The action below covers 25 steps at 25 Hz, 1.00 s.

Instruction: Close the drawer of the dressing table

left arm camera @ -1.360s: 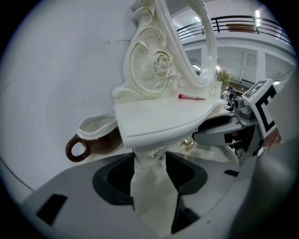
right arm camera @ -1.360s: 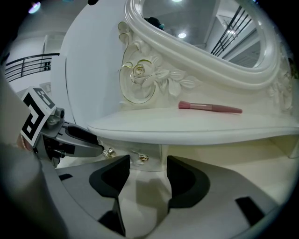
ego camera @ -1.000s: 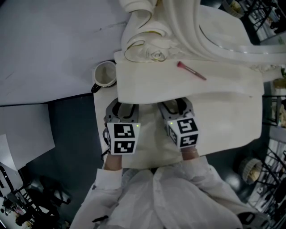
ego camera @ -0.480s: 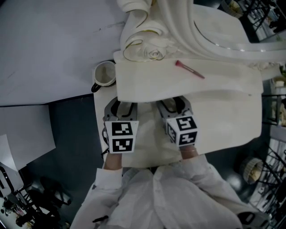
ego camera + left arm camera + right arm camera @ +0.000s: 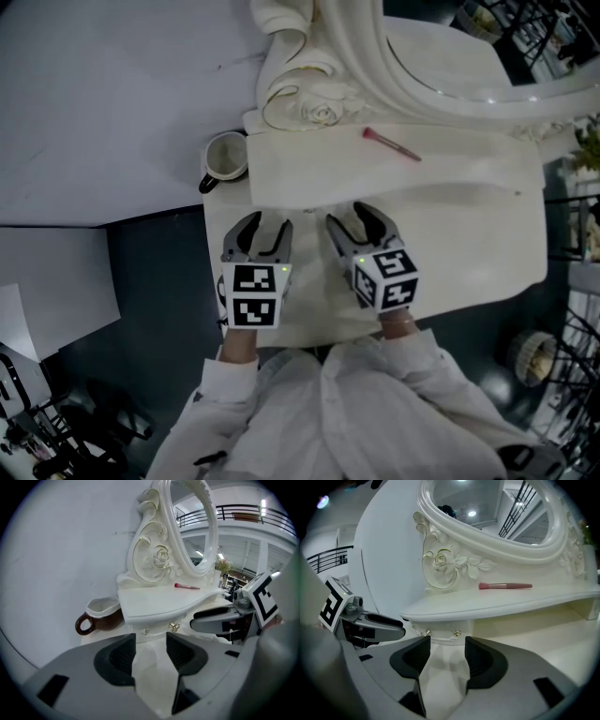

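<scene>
Both the left gripper (image 5: 264,226) and right gripper (image 5: 359,221) face the drawer (image 5: 159,627), fingers spread and empty; an uneven push could skew it and jam it.

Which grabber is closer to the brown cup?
Left. The left gripper is just nearer the person than the cup; the right gripper lies farther off, beyond the left one.
</scene>
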{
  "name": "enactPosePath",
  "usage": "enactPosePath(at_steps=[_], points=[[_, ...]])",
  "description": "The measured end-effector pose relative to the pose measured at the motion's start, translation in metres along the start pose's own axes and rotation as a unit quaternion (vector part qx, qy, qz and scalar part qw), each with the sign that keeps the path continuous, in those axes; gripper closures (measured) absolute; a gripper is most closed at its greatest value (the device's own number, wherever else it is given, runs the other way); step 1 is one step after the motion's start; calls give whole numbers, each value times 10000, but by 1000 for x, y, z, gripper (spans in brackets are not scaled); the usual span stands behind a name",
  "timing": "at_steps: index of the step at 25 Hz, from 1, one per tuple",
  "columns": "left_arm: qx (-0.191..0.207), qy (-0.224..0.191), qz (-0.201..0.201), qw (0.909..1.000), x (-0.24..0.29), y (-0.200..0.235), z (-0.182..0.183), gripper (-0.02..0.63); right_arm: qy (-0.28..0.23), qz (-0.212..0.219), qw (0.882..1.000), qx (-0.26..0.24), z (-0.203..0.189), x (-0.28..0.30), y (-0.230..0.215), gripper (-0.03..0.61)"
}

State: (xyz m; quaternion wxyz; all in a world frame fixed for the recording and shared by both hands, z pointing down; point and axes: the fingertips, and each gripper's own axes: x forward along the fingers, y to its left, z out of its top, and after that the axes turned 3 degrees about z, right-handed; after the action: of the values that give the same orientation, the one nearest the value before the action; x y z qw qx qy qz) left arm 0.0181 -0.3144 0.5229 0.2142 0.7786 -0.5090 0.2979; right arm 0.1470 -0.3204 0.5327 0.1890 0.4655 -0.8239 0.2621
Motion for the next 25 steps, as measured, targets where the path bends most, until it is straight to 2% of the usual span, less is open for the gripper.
enactPosePath(at_steps=[12, 18, 20, 22, 25], points=[[-90, -677, -377, 9970, -47, -12, 45, 420, -598, 249, 9978, -146, 45, -42, 28, 356], [-94, -888, -599, 9942, -68, -25, 60, 430, -894, 372, 9948, -300, 68, -61, 45, 360], [-85, -967, -660, 9931, -74, -28, 66, 437, -1043, 387, 9932, -332, 78, -69, 47, 393], [-31, -1057, -679, 9921, -80, -31, 72, 459, -1170, 390, 9917, -373, 88, -76, 50, 460], [52, -1194, -689, 9904, -89, -33, 82, 516, -1261, 455, 9895, -541, 97, -86, 58, 496]])
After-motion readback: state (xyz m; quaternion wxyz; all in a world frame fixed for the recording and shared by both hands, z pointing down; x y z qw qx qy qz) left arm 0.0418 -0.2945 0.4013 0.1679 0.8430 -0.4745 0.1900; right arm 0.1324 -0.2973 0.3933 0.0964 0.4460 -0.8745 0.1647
